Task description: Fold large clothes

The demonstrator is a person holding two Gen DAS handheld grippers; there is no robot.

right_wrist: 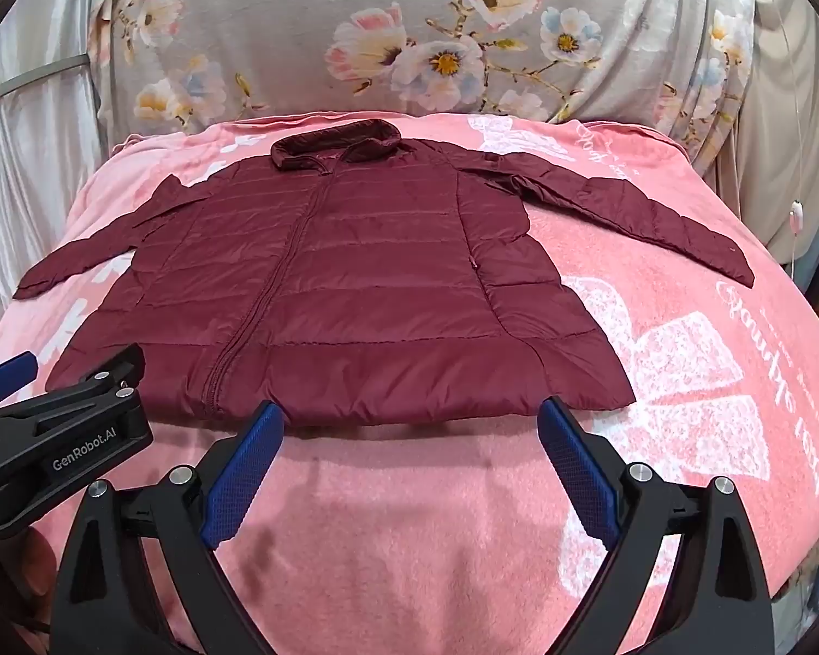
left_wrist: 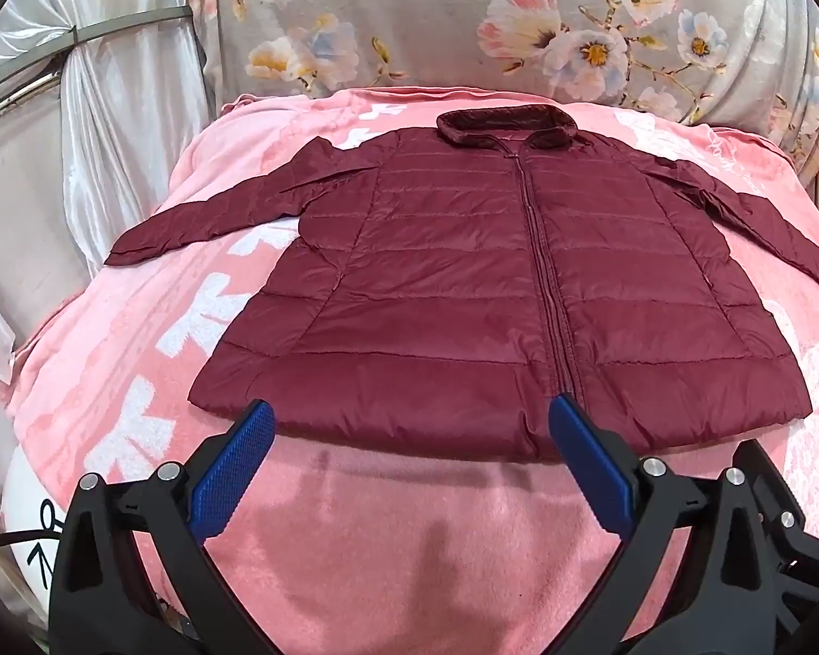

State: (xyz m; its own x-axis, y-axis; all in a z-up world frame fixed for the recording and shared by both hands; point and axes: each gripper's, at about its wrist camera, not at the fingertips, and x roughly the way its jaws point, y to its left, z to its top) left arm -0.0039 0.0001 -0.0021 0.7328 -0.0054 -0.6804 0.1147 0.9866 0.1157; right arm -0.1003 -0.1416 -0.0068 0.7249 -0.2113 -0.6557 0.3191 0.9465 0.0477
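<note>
A dark red quilted jacket (left_wrist: pixel 464 284) lies flat and zipped on a pink blanket (left_wrist: pixel 382 546), collar at the far end, both sleeves spread out to the sides. My left gripper (left_wrist: pixel 409 420) hovers open just before the hem, left of the zip, nothing between its blue pads (left_wrist: pixel 235 469). In the right wrist view the same jacket (right_wrist: pixel 344 295) fills the middle. My right gripper (right_wrist: pixel 409 420) is open too, in front of the hem's right half, pads (right_wrist: pixel 579 469) apart and empty. The left gripper's body (right_wrist: pixel 54 436) shows at the left edge there.
The blanket (right_wrist: pixel 409 535) carries white prints and covers a raised surface that drops off at left and right. Behind it hangs a grey floral cloth (left_wrist: pixel 491 27). A white curtain (left_wrist: pixel 82 136) is at the left. A thin white cable (right_wrist: pixel 794 213) hangs at the far right.
</note>
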